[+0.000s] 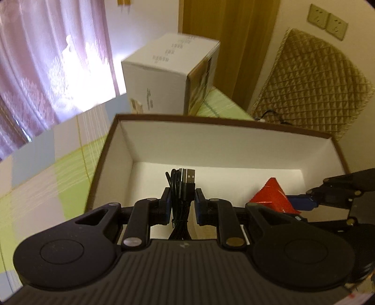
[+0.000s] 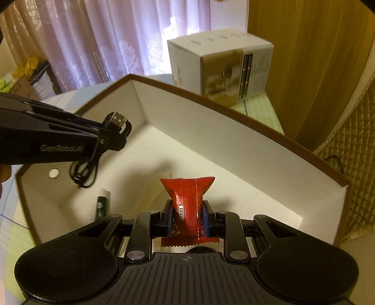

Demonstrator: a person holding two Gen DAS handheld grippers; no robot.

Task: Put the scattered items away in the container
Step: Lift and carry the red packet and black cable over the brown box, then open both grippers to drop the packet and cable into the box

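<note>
Left gripper (image 1: 182, 206) clamps coiled USB cable (image 1: 181, 187); right gripper (image 2: 187, 215) pinches red packet (image 2: 188, 197). Both hang over the box (image 2: 234, 131). A small tube (image 2: 102, 206) is already inside; releases remain.

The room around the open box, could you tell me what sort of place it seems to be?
Probably a lived-in room at home: pink patterned curtains hang over a bright window, a quilted gold chair cover stands beside the table, and wall sockets sit by a wooden door.
</note>
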